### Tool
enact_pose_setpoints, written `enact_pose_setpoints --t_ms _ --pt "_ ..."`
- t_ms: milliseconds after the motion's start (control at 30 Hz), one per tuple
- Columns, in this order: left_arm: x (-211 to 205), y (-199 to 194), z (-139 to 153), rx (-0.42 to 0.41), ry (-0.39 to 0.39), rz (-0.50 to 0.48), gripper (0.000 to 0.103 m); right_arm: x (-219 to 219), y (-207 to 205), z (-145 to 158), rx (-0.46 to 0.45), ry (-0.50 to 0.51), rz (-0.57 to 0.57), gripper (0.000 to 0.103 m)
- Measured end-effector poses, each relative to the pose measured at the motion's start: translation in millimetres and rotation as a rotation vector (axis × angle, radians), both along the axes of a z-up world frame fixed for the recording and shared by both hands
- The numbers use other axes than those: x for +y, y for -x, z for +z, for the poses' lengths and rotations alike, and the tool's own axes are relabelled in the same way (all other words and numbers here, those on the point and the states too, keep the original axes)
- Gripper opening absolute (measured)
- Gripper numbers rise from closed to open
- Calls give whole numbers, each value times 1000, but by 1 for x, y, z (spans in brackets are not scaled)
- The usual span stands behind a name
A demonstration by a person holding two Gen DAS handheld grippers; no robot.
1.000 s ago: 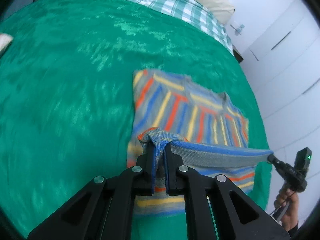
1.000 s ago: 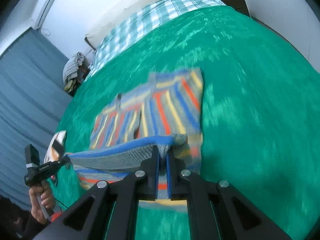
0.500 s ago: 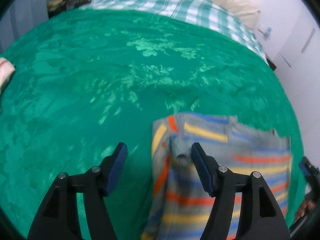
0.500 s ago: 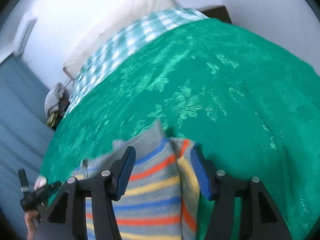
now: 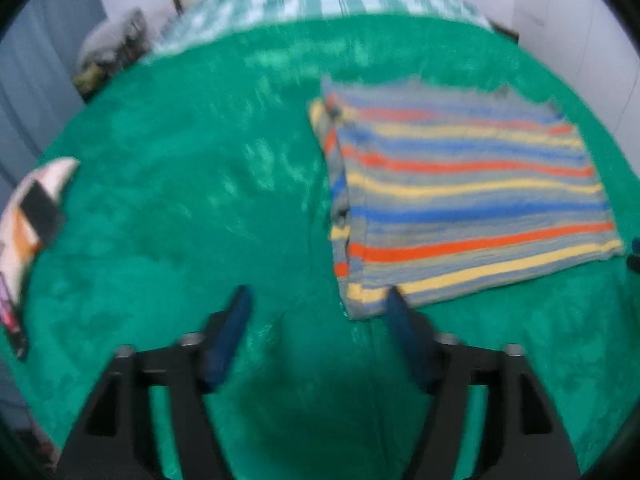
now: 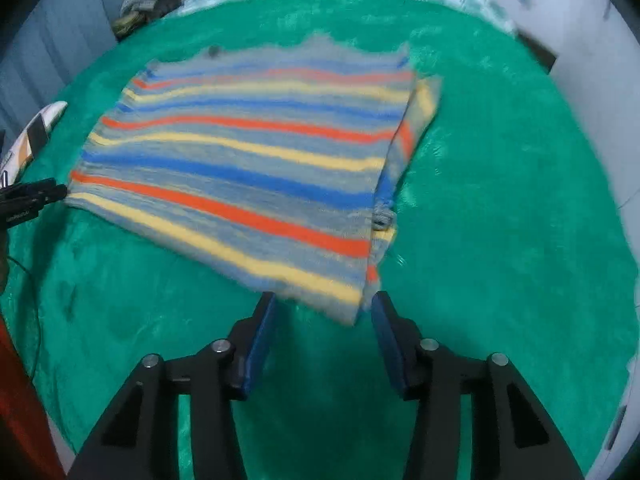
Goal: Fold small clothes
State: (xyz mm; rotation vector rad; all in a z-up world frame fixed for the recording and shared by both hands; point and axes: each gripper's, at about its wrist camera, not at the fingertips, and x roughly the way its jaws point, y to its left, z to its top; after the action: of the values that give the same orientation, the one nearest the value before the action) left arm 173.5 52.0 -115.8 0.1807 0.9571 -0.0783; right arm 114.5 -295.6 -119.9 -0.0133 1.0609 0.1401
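Item one: a striped garment point(image 5: 460, 196) — grey ground with orange, yellow and blue bands — which we find folded into a rough rectangle, lying flat on the green blanket point(image 5: 180, 200). An under-layer peeks out along one side edge. Both views are blurred, so we cannot tell what kind of garment it is; possibly a small knitted sweater.

Item two: the left gripper point(image 5: 316, 320), fingers spread wide, holding nothing. We see it over bare blanket, its right finger just at the garment's near corner.

Item three: the right gripper point(image 6: 322, 324), likewise wide apart and empty — the garment's near corner lies just ahead, between its fingertips.

Item four: a checked sheet point(image 5: 320, 0) at the far end of the bed, beyond the blanket.

Item five: an orange, black and white object point(image 5: 32, 220) at the blanket's left edge, well apart from the garment.
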Motion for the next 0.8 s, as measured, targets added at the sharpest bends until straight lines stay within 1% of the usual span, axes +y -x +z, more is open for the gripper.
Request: enact_pose_setpoints --t_ms 33,67,133,167,200,333,367,533,633,667,733,767,800 --pt "-3 12 11 -45 -14 7 86 4 14 7 -31 -23 -7 53" --pt "-6 24 19 -78 -24 8 87 6 23 9 -45 -24 -16 54" --pt "-11 39 28 -113 -42 18 87 12 43 9 -61 -27 -24 54" --pt "-13 43 30 -123 -44 23 87 15 55 7 -67 -31 -31 54" --pt "-13 50 31 -129 -36 26 87 17 57 6 -69 -35 -41 54" --pt "-22 63 34 -108 7 33 87 23 81 -1 -86 -44 -77 54" --pt "-25 65 32 -106 10 33 87 24 81 -1 -87 -42 -84 54" --pt "-37 78 14 -104 -6 33 87 33 98 -12 -102 -32 -112 55" --pt "-43 86 -3 -91 19 26 88 36 104 -24 -113 -2 -128 56" --pt "-46 88 -10 -85 26 20 88 37 105 -28 -116 3 -133 58" --pt "-52 90 -32 -59 47 2 94 39 107 -43 -118 23 -132 76" --pt "-55 89 -43 -35 52 -6 96 40 108 -48 -131 33 -125 79" --pt "-58 88 -62 12 51 -19 97 43 110 -55 -159 54 -113 85"
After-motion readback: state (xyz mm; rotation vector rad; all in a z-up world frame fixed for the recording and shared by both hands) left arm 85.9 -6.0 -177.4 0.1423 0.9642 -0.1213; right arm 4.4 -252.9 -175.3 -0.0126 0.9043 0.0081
